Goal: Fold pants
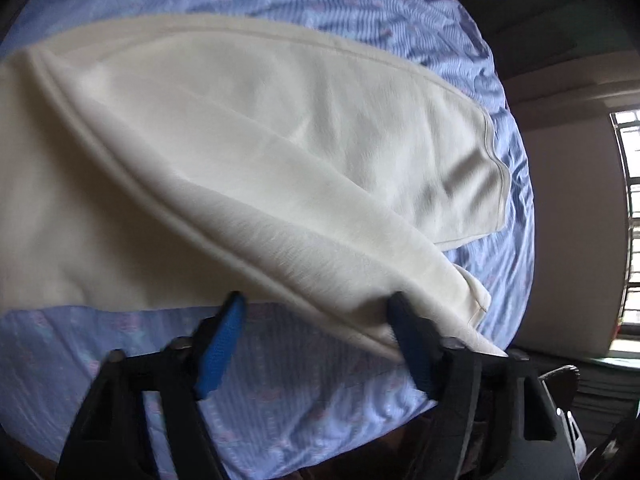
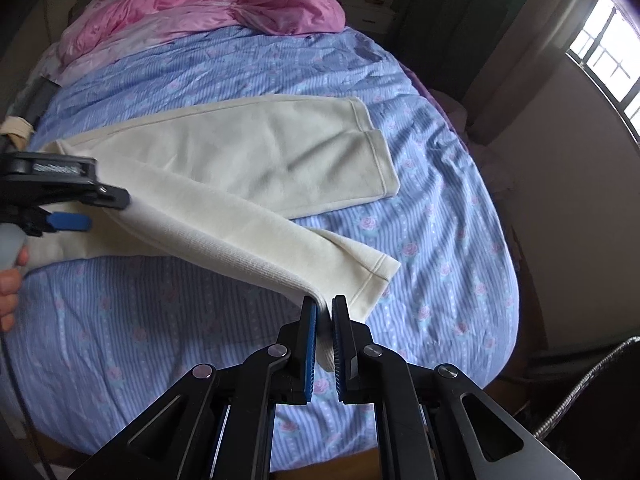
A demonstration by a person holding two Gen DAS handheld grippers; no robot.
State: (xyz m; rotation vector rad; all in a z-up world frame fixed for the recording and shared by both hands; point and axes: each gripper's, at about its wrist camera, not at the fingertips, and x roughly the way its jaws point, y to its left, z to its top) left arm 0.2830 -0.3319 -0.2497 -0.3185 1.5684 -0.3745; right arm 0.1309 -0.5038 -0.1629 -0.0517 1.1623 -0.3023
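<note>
Cream pants (image 2: 280, 152) lie across a blue flowered bedsheet (image 2: 440, 220), one leg flat and the other lifted into a taut band. My right gripper (image 2: 325, 304) is shut on the lifted leg's edge close to its hem, which droops beside the fingers. At the left, my left gripper (image 2: 106, 212) stands at the other end of that band, held by a person's hand (image 2: 10, 288). In the left wrist view the pants (image 1: 280, 120) fill the frame, and the left gripper (image 1: 314, 308) has its blue-padded fingers wide apart, the folded edge running across between their tips, not pinched.
A crumpled pink quilt (image 2: 224, 0) lies at the far end of the bed. A barred window (image 2: 608, 40) and a pale wall stand to the right. The near bed edge runs just under my grippers, with dark floor beyond it.
</note>
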